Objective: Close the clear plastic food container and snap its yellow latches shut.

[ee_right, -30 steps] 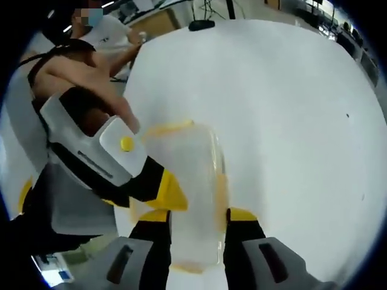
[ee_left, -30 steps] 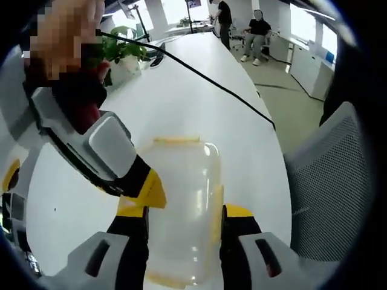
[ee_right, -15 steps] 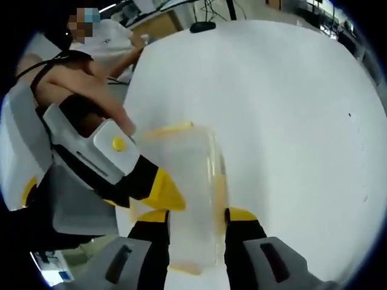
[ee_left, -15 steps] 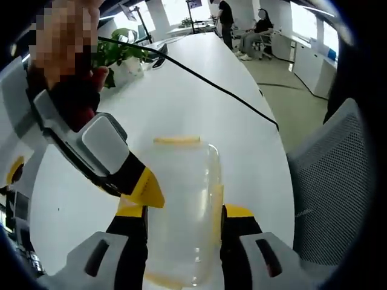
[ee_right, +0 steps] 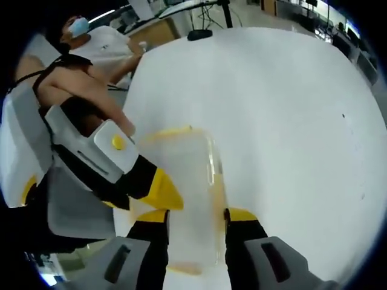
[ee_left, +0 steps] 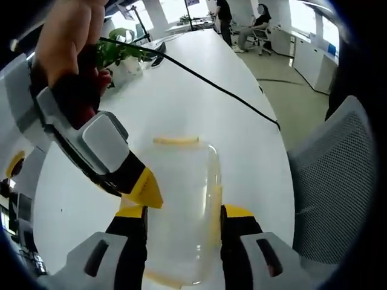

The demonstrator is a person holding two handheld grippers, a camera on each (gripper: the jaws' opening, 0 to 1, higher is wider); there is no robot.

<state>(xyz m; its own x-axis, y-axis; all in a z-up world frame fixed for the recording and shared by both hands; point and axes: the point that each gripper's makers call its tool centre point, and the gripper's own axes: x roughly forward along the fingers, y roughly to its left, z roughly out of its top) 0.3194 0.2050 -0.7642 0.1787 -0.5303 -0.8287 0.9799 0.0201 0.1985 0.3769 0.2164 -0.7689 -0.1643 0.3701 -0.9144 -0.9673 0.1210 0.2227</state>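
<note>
A clear plastic food container (ee_left: 181,199) lies on the white table (ee_left: 181,103), lid on, with yellow latches at its far end (ee_left: 175,140) and along its right side (ee_left: 216,202). My left gripper (ee_left: 181,212) has its black-and-yellow jaws pressed against both long sides of the container. The right gripper's yellow tip (ee_left: 144,188) touches the container's left edge from the upper left. In the right gripper view the same container (ee_right: 187,193) sits between my right gripper's (ee_right: 196,215) jaws, and the left gripper's yellow tip (ee_right: 162,190) rests on the container's left edge.
A black cable (ee_left: 211,84) crosses the table past a potted plant (ee_left: 121,51). A grey mesh chair (ee_left: 332,181) stands close on the right. People sit far back (ee_left: 260,15). A person in a white shirt (ee_right: 103,42) is at the table's far edge.
</note>
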